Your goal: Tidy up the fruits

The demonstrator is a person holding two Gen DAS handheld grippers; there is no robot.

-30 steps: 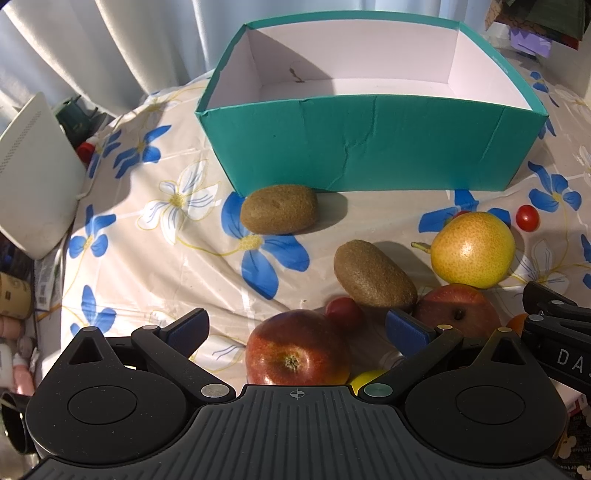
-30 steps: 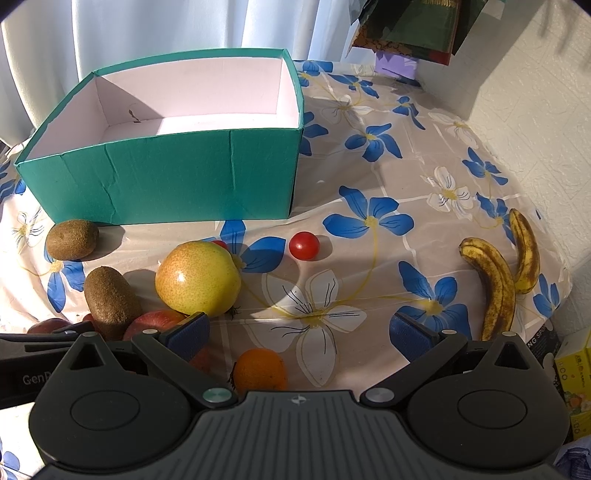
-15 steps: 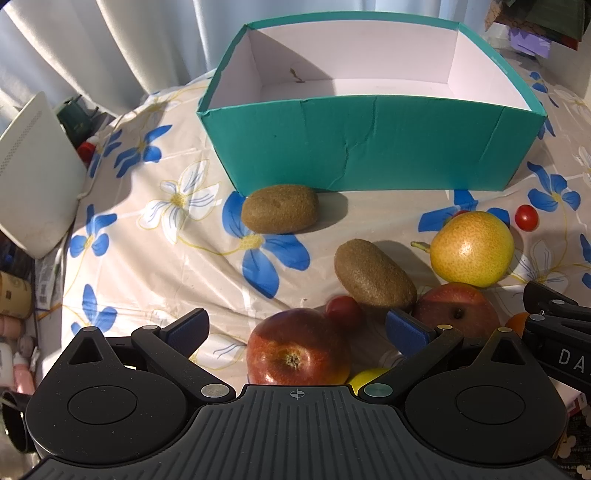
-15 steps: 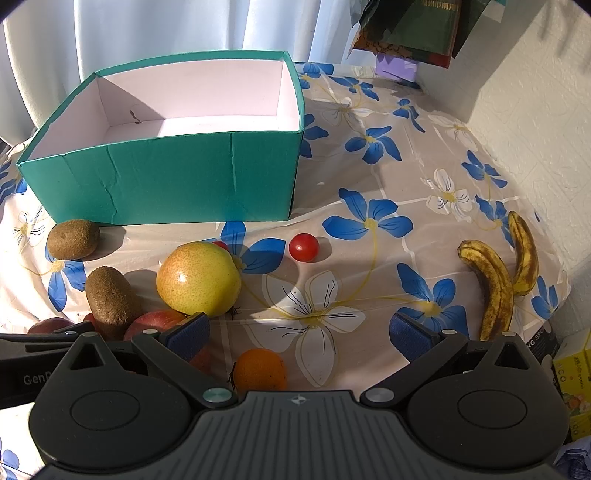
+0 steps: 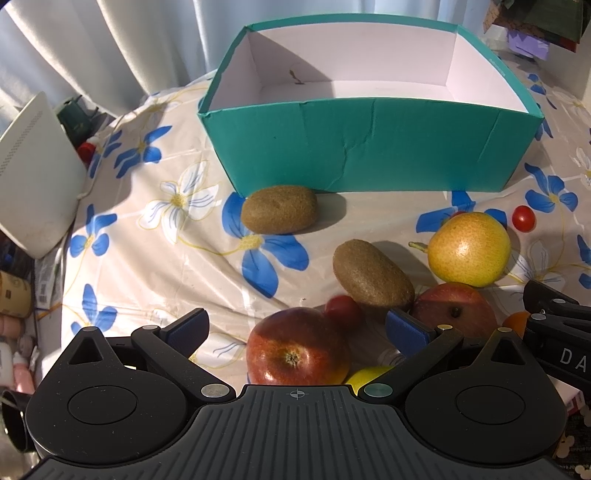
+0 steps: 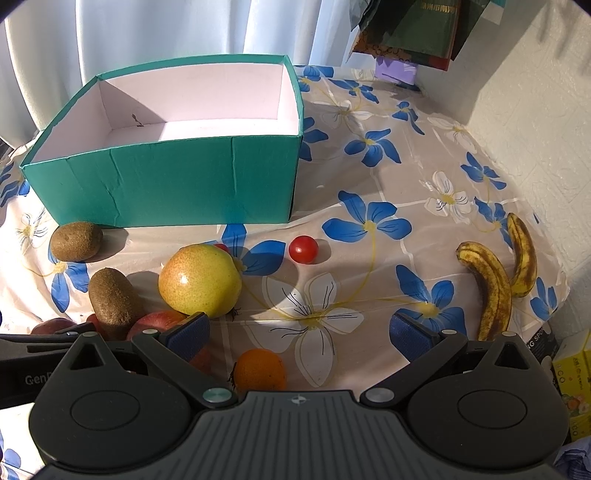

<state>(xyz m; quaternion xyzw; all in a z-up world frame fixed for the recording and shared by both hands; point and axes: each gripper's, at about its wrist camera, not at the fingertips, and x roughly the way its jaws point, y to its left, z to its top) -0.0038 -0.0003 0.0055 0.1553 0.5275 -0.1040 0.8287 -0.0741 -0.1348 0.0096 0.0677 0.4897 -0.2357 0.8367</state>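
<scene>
Nothing has moved: both tools, left (image 5: 295, 330) and right (image 6: 299, 330), stay spread apart above the fruit.

Sunlit counter (image 6: 369, 229) draped in a floral cloth (image 5: 155, 236); pale curtains (image 6: 155, 33) hang behind its far edge, and a white textured wall (image 6: 532, 122) borders its right edge.
</scene>
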